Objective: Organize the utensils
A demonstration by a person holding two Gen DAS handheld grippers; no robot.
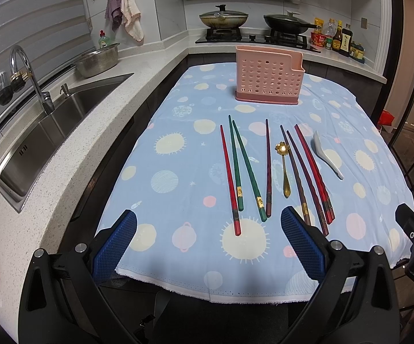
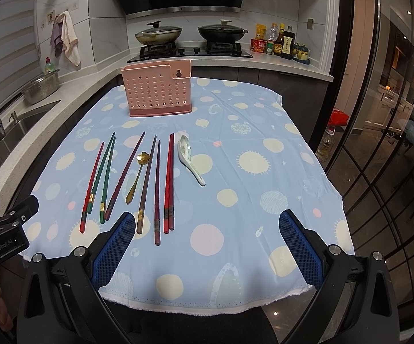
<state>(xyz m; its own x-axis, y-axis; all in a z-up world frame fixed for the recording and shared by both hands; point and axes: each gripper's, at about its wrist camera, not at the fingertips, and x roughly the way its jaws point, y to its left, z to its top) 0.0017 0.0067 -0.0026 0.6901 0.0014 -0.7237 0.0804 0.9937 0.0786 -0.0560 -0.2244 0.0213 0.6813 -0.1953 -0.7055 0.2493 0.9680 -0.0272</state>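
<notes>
A pink perforated utensil holder (image 1: 268, 78) (image 2: 158, 90) stands upright at the far side of the blue dotted tablecloth (image 1: 178, 172) (image 2: 250, 186). Several chopsticks lie in a row: red (image 1: 230, 180), green (image 1: 245, 169) (image 2: 105, 177), dark purple (image 1: 268, 169) (image 2: 156, 192) and a red pair (image 1: 314, 172) (image 2: 169, 183). A gold flower spoon (image 1: 283, 166) (image 2: 136, 176) and a white ceramic spoon (image 1: 327, 154) (image 2: 189, 159) lie among them. My left gripper (image 1: 208, 225) is open and empty near the chopstick ends. My right gripper (image 2: 207, 226) is open and empty.
A steel sink (image 1: 49, 126) with faucet (image 1: 26, 68) and a metal bowl (image 1: 99, 60) is on the left counter. The stove with two lidded pans (image 1: 224, 18) (image 2: 221, 33) and sauce bottles (image 1: 339, 38) are behind. A glass door (image 2: 393, 143) is on the right.
</notes>
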